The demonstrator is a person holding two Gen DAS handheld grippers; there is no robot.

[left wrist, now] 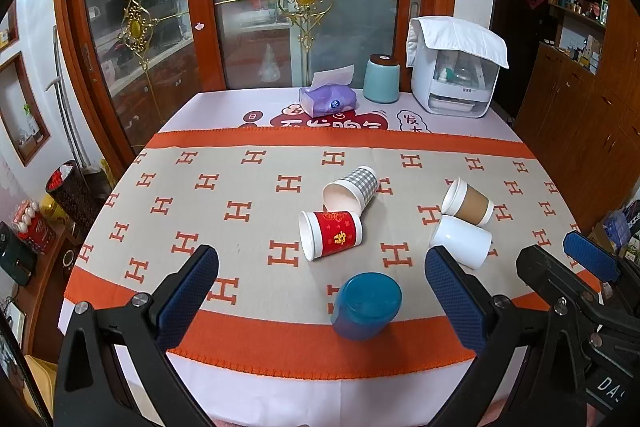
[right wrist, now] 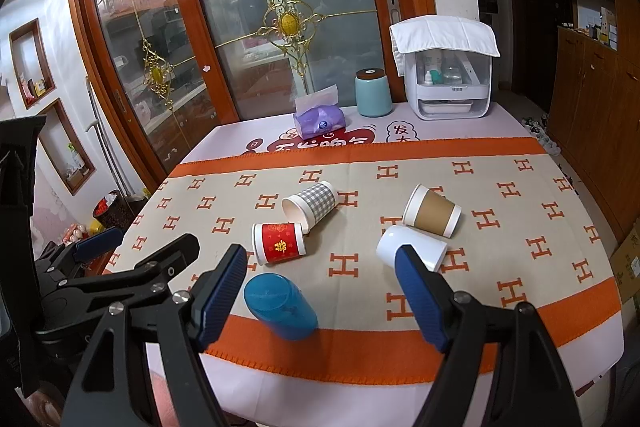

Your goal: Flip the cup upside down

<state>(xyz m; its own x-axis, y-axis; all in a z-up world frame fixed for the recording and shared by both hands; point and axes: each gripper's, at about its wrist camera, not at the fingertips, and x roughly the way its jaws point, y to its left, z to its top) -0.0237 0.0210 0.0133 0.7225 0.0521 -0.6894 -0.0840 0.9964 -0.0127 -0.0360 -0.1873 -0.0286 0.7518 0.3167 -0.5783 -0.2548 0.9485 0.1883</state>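
Observation:
A blue cup (left wrist: 365,305) (right wrist: 280,305) stands upside down near the table's front edge. Four cups lie on their sides behind it: red (left wrist: 331,234) (right wrist: 279,242), grey checked (left wrist: 352,189) (right wrist: 311,205), brown (left wrist: 467,202) (right wrist: 432,211) and white (left wrist: 461,241) (right wrist: 412,247). My left gripper (left wrist: 322,285) is open and empty, hovering above and in front of the blue cup. My right gripper (right wrist: 322,275) is open and empty, above the table's front, with the white cup just behind its right finger. Each gripper shows at the edge of the other's view.
An orange and beige H-patterned cloth (left wrist: 240,187) covers the table. At the back stand a purple tissue box (left wrist: 328,99), a teal jar (left wrist: 381,79) and a white appliance (left wrist: 456,83). Glass doors rise behind the table. A wooden cabinet (right wrist: 592,115) is on the right.

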